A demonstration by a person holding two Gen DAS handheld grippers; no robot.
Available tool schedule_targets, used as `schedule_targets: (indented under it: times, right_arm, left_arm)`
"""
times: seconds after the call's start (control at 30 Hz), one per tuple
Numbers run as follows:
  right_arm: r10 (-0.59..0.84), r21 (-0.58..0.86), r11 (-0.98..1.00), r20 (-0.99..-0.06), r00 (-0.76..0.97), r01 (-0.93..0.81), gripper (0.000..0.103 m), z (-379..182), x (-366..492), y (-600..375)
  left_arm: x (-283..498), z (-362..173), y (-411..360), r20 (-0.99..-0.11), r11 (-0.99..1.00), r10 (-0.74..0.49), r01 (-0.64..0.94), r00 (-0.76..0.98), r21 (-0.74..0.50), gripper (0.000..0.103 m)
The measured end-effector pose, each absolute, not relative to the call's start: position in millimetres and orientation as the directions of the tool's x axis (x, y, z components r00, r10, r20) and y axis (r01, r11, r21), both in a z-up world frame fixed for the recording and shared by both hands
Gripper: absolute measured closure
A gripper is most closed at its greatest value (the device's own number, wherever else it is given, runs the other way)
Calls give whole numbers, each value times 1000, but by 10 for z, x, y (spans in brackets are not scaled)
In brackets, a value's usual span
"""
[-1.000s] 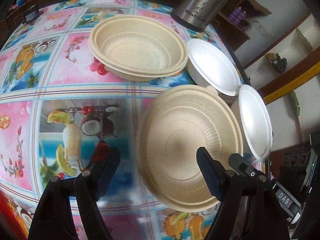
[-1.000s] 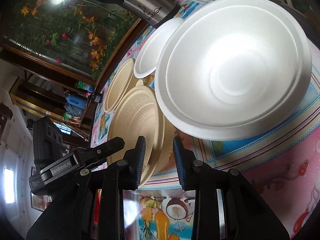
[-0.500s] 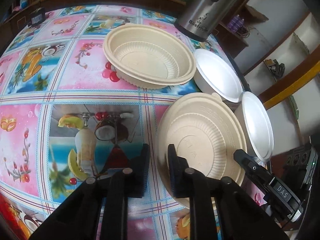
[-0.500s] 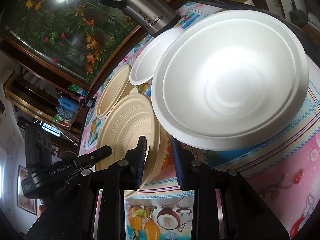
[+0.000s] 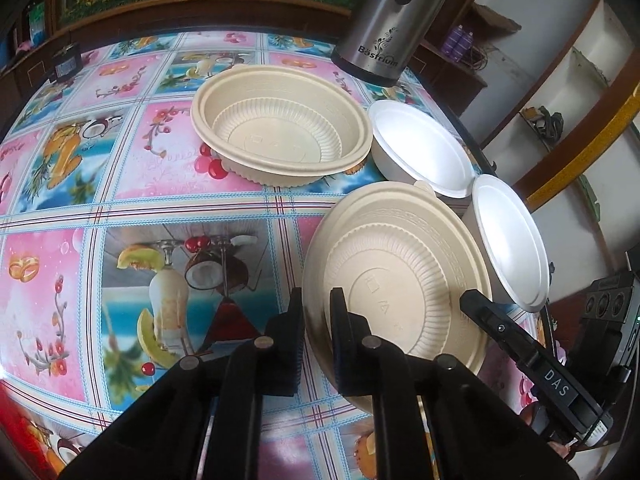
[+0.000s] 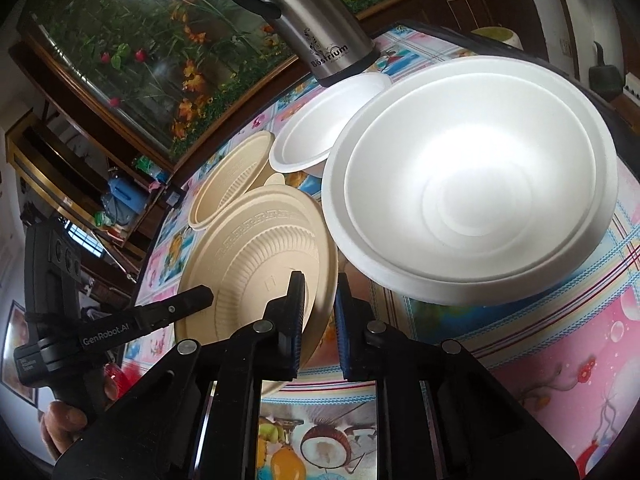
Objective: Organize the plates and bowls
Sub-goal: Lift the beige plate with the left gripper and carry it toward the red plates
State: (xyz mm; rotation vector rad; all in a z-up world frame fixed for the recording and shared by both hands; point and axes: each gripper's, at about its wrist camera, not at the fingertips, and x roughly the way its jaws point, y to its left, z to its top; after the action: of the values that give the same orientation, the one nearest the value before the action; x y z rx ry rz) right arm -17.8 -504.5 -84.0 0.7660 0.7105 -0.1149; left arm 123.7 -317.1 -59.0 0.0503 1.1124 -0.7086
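A beige ribbed bowl (image 5: pixel 400 276) is held tilted above the table by both grippers. My left gripper (image 5: pixel 317 322) is shut on its left rim. My right gripper (image 6: pixel 319 300) is shut on the opposite rim of the same bowl (image 6: pixel 256 256). A second beige bowl (image 5: pixel 280 136) sits upright on the table behind it, also in the right wrist view (image 6: pixel 228 184). Two white bowls stand to the right: a far one (image 5: pixel 420 152) and a near one (image 5: pixel 508 240). The near white bowl (image 6: pixel 472 184) fills the right wrist view, with the far one (image 6: pixel 324 128) behind.
A steel thermos jug (image 5: pixel 384 20) stands at the back of the table near the far white bowl, also in the right wrist view (image 6: pixel 316 20). The colourful fruit-print tablecloth (image 5: pixel 120 200) covers the table. The table's right edge runs close beside the white bowls.
My left gripper closed from wide open onto the beige bowl's rim. The bowl has risen and tilted slightly, still held by my right gripper.
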Motion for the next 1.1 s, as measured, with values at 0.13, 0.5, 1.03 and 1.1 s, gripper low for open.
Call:
schedule_targets:
  times: [0.13,0.5,1.03,1.1]
  right_arm:
    - [147,588,733,-628,764,342,91,-841,-193,-5041]
    - [165,625,701,-612,774,345,93,-858,-276,-4919]
    - [302,680,699,-561,771,221,93,-874,-412,-4208]
    - [324,688,695,-559,763,209,93,-898,-438,-4124]
  left_arm:
    - [1204,-578,-3152,-829,778,-498,554,255,-297,93]
    - [980,-575,-2916,-818,782,-500,555,286,-284,92]
    - [439,-610,-1991,-855,858,-411,452,317,-244,89]
    - [374,-586,-1917,-855,865,-399,445,332,-231,89]
